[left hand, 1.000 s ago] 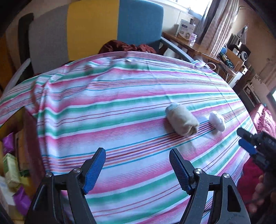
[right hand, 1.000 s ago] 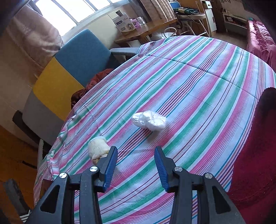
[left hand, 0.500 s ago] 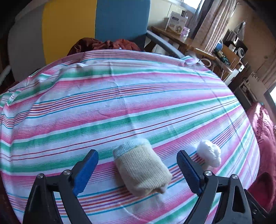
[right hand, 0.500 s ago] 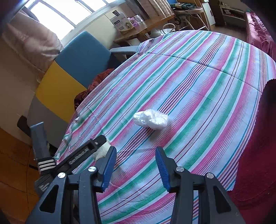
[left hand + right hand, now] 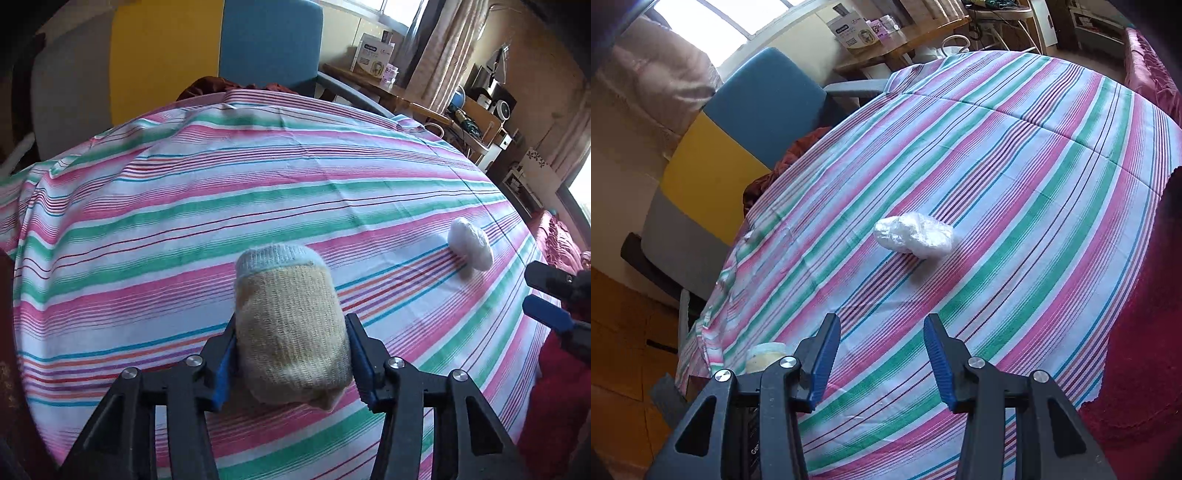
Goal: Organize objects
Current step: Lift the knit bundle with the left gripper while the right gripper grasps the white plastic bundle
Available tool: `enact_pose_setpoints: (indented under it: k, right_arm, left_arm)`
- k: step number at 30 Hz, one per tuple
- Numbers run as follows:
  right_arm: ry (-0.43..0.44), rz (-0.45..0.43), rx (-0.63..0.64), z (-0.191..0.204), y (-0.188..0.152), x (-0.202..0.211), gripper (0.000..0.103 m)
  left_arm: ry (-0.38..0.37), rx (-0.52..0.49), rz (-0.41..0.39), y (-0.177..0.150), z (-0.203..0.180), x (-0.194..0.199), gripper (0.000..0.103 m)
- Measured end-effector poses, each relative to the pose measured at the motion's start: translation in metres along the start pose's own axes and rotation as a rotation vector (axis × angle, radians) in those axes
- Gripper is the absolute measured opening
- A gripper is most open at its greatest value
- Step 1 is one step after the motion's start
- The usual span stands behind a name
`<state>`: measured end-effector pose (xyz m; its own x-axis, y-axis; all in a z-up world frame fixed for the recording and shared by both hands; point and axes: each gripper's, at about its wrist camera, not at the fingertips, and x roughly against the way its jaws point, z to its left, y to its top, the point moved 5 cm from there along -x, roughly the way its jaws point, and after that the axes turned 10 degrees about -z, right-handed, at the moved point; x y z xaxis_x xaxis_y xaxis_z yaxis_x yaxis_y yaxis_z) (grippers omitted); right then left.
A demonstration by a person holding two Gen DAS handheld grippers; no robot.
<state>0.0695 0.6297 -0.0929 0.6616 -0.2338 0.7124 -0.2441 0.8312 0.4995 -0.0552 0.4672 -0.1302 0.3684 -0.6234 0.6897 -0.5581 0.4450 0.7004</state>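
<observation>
Jaws of the left gripper are clamping a rolled sock from both sides, having just been closing around it; its blue pads are pressing into the yellowish knit near the closed end, while the pale blue cuff end is pointing away from the camera; the sock is sitting on the striped cloth covering the tabletop, near the front edge in the left wrist view; further right on the same cloth a small white bundle is lying well apart from the sock; jaws of the right gripper are standing apart with nothing between them, hovering over the cloth short of the white bundle, which looks crinkly and plastic-like from this side; the cuff of the sock is just peeking out beside the right gripper's left finger; behind the tabletop a chair with grey, yellow and blue panels is standing, with a dark red cloth lying on its seat
</observation>
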Motion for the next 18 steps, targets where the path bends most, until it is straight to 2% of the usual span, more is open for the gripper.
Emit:
enact_pose_setpoints:
  k: [3, 6, 9, 11, 14, 16, 17, 18]
  right_arm:
    - [-0.018, 0.063, 0.042, 0.005, -0.004, -0.008, 0.047]
    - [-0.062, 0.050, 0.107, 0.011, 0.010, -0.011, 0.049]
    - [-0.171, -0.007, 0.286, 0.025, 0.036, -0.021, 0.061]
    - [-0.217, 0.032, 0.422, 0.034, 0.044, -0.041, 0.065]
    - [-0.298, 0.089, 0.580, 0.039, 0.048, -0.076, 0.065]
    - [-0.322, 0.104, 0.585, 0.030, 0.050, -0.091, 0.065]
    - [-0.307, 0.104, 0.560, 0.025, 0.050, -0.097, 0.062]
    - [-0.285, 0.104, 0.527, 0.020, 0.049, -0.103, 0.052]
  left_arm:
    - [-0.008, -0.035, -0.015, -0.002, -0.002, 0.001, 0.052]
    - [-0.013, -0.064, -0.041, -0.004, -0.003, 0.000, 0.052]
    - [-0.016, -0.066, -0.045, -0.003, -0.004, -0.001, 0.052]
    - [-0.029, -0.055, -0.046, -0.003, -0.002, -0.001, 0.052]
    - [-0.045, -0.040, -0.050, -0.004, 0.000, 0.000, 0.053]
    - [-0.047, -0.039, -0.053, -0.005, 0.000, 0.000, 0.053]
    - [-0.047, -0.039, -0.054, -0.005, 0.000, 0.000, 0.053]
    - [-0.046, -0.041, -0.055, -0.005, 0.000, 0.000, 0.054]
